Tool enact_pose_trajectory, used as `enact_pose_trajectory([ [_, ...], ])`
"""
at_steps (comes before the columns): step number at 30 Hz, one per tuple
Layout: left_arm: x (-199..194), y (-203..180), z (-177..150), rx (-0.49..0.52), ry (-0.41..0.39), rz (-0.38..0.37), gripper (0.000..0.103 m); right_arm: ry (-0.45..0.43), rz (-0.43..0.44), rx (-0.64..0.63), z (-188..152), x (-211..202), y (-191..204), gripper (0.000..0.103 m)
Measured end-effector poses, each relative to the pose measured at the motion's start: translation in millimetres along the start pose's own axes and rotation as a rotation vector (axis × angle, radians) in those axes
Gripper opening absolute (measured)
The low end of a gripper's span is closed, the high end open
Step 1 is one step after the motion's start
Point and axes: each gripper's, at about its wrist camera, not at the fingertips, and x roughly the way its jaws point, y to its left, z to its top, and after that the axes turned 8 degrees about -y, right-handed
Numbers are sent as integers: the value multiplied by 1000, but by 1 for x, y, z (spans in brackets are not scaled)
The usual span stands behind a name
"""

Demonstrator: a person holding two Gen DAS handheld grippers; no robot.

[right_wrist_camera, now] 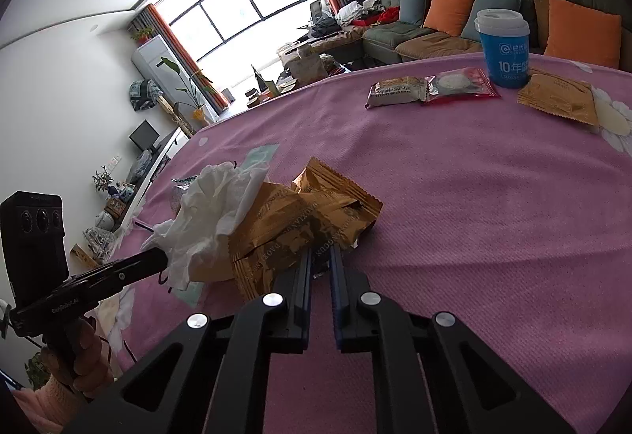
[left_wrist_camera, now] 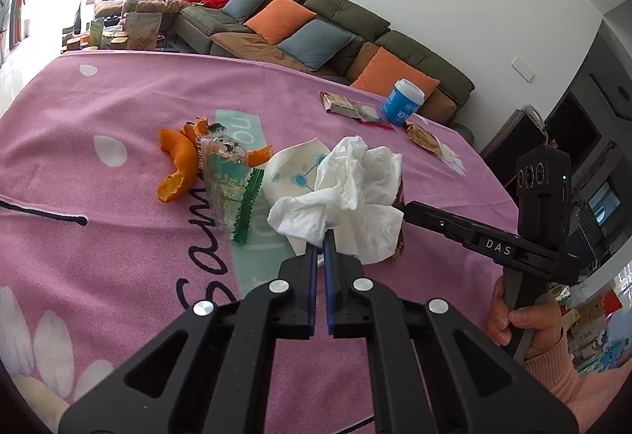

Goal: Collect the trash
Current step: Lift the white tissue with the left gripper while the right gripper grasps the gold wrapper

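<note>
- Pink cloth (left_wrist_camera: pixel 118 220) with white flower prints covers the table you are working over, and the trash lies scattered across it.
- Your left gripper (left_wrist_camera: pixel 323 242) has its jaws pressed together, pinching the lower edge of a crumpled white tissue (left_wrist_camera: pixel 351 189).
- That tissue sits in the middle of the table, over a flattened white paper cup (left_wrist_camera: pixel 294 169) with blue print.
- Your right gripper (right_wrist_camera: pixel 320 256) is likewise closed, nipping the near edge of a crumpled gold wrapper (right_wrist_camera: pixel 312 220) just beside the tissue.
- Orange peel (left_wrist_camera: pixel 177 165) and a clear wrapper with green edging (left_wrist_camera: pixel 229 193) lie to the left of the tissue, touching one another.
- Well apart, near the far edge, a blue cup with a white lid (right_wrist_camera: pixel 503 46) stands upright.
- Beside it lie a brown snack packet (right_wrist_camera: pixel 399 90), a red-edged clear packet (right_wrist_camera: pixel 460 84) and another flat gold packet (right_wrist_camera: pixel 559 98).
- Your right hand (left_wrist_camera: pixel 521 323), in a pink sleeve, grips its handle at the table's right edge.
</note>
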Motion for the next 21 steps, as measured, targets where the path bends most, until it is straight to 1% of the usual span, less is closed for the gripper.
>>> enact_pose_trajectory([
  [4,-10,0,0,-2,-20,-13,3,-13,3,6,1,-5,0,8],
  [7,-21,4,1,-10,-42,-18,2,-16,1,28,3,-6,-4,12],
  [8,-25,6,1,-17,-49,-21,2,-14,5,41,3,-6,-5,19],
  [9,-29,7,1,-22,-58,-23,2,-16,11,54,4,-7,-8,30],
  [13,-47,13,1,-24,-87,-20,2,-33,-10,48,6,-7,-7,46],
  [14,-51,13,1,-21,-94,-19,2,-36,-8,41,8,-6,-6,53],
  [16,-58,15,0,-18,-105,-19,2,-38,-15,3,9,-3,4,55],
  [18,-65,16,-1,-16,-116,-13,2,-35,-21,-28,11,2,13,61],
  [20,-73,19,-3,-20,-122,-12,2,-35,-19,-52,15,7,20,64],
  [21,-76,20,-4,-20,-123,-13,2,-35,-22,-69,16,9,23,64],
])
